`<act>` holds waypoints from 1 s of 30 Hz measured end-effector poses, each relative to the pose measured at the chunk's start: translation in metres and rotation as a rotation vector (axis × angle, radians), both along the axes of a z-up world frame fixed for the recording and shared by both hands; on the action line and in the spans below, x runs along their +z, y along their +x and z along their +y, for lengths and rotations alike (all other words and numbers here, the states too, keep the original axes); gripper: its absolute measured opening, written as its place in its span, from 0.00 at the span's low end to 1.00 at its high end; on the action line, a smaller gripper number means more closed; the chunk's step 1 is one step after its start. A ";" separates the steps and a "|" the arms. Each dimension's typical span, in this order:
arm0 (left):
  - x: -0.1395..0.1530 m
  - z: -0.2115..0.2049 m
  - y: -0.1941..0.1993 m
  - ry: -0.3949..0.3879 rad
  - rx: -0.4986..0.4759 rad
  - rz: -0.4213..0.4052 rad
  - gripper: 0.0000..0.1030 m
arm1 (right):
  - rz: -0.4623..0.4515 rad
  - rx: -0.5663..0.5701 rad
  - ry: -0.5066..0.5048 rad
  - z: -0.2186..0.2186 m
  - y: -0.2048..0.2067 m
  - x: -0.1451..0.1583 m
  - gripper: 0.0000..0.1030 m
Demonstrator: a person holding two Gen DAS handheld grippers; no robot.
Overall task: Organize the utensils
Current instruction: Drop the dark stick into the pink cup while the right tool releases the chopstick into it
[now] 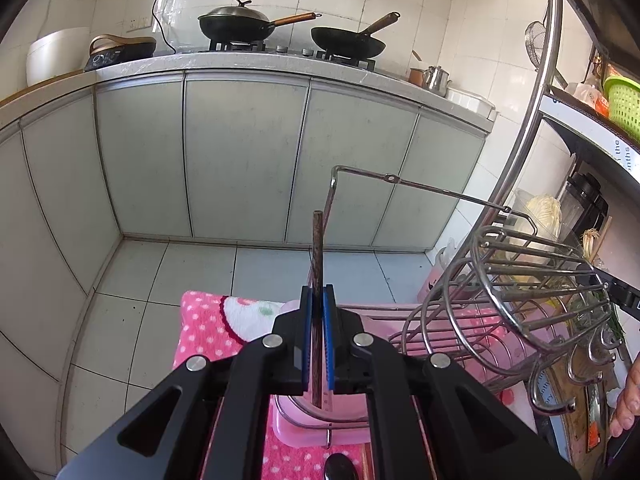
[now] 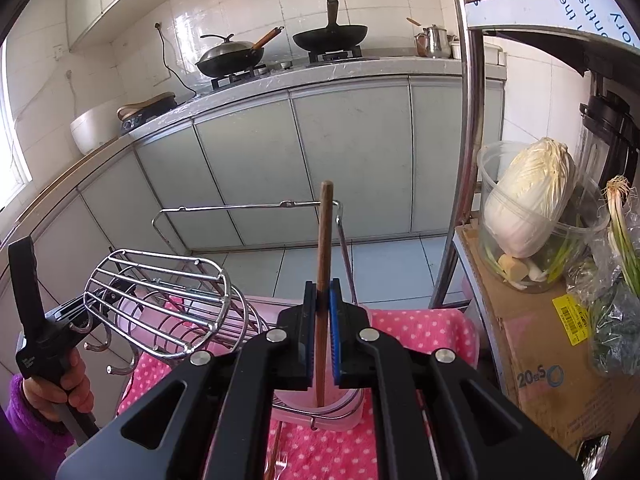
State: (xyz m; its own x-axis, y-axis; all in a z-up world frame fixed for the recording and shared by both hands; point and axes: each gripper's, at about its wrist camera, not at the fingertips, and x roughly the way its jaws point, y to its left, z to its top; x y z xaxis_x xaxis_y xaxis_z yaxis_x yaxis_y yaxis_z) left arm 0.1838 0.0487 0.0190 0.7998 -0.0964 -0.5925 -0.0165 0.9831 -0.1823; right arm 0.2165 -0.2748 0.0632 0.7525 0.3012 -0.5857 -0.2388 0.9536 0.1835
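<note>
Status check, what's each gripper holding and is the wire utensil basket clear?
Left gripper shut on a dark chopstick. Right gripper shut on a brown chopstick. Both upright over the pink towel. Wire basket beside them, looks empty, nothing blocking.

- The wire cutlery basket (image 1: 536, 288) stands close to the right of the left gripper (image 1: 318, 300), its rods and the hooks (image 1: 576, 364) beneath crowding that side.
- A thin wire frame (image 1: 384, 178) crosses just ahead – a bar to pass over or under.
- Left of it, only open floor tiles (image 1: 160, 276) and cabinet doors (image 1: 244, 160) beyond.
- For the right gripper (image 2: 322, 294), a cardboard box (image 2: 532, 352) and a tub of cabbage (image 2: 532, 216) wall off the right.
</note>
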 end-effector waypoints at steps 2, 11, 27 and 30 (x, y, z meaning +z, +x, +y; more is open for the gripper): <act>0.000 -0.001 0.001 0.005 0.005 0.003 0.05 | 0.011 -0.005 0.001 0.000 0.002 -0.001 0.07; 0.012 0.006 -0.006 -0.035 0.009 -0.014 0.23 | 0.032 -0.015 0.035 -0.010 0.001 -0.001 0.31; 0.047 0.004 -0.082 -0.089 -0.049 -0.089 0.23 | -0.032 -0.018 0.092 -0.035 -0.082 0.007 0.32; 0.036 0.000 -0.097 -0.104 -0.069 -0.061 0.23 | -0.007 0.000 0.103 -0.033 -0.100 -0.008 0.32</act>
